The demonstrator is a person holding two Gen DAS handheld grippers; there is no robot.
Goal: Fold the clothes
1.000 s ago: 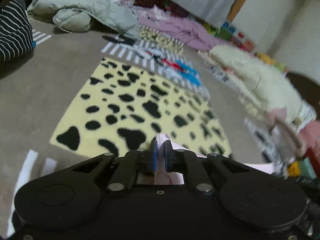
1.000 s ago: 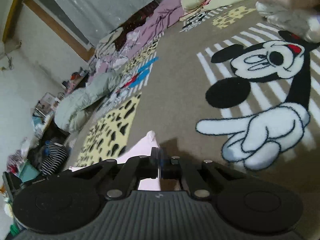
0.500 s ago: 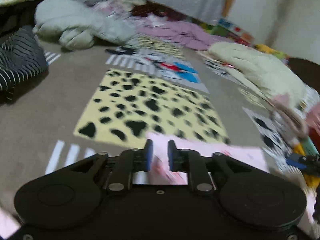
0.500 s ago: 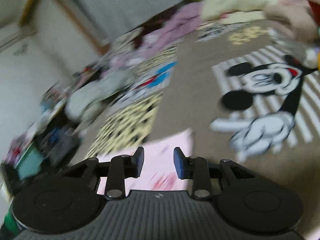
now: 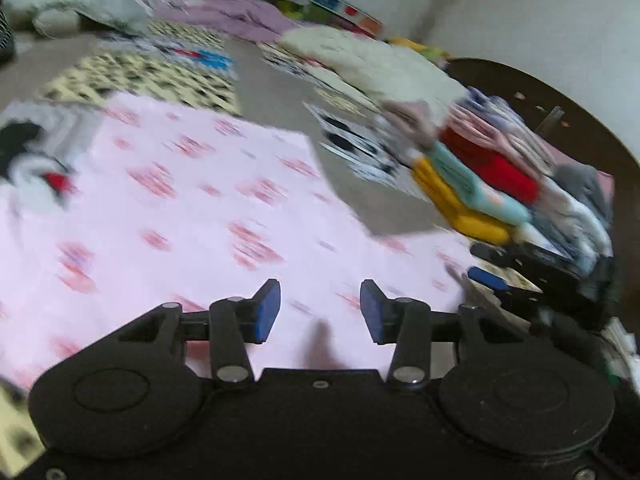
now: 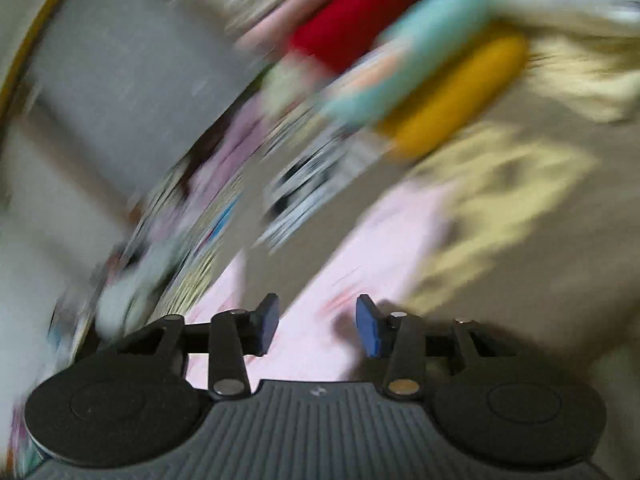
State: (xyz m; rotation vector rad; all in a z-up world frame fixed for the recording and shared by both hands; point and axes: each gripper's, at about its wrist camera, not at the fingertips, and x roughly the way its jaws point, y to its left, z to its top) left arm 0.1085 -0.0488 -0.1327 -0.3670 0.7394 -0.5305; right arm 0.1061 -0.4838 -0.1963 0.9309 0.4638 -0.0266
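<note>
On the carpet point(image 5: 276, 92) lies the pink garment point(image 5: 192, 204), flat, w/ red prints. At left, my left gripper point(image 5: 320, 312) hovers over its near edge, jaws apart, holding nothing. At right, the right gripper point(image 6: 316, 322) is also released above the pink cloth; view very blurred. Folded stack point(image 5: 492, 176) sits beside, right.

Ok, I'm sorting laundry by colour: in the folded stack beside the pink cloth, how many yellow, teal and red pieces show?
yellow piece: 1
teal piece: 1
red piece: 1
Total: 3
</note>
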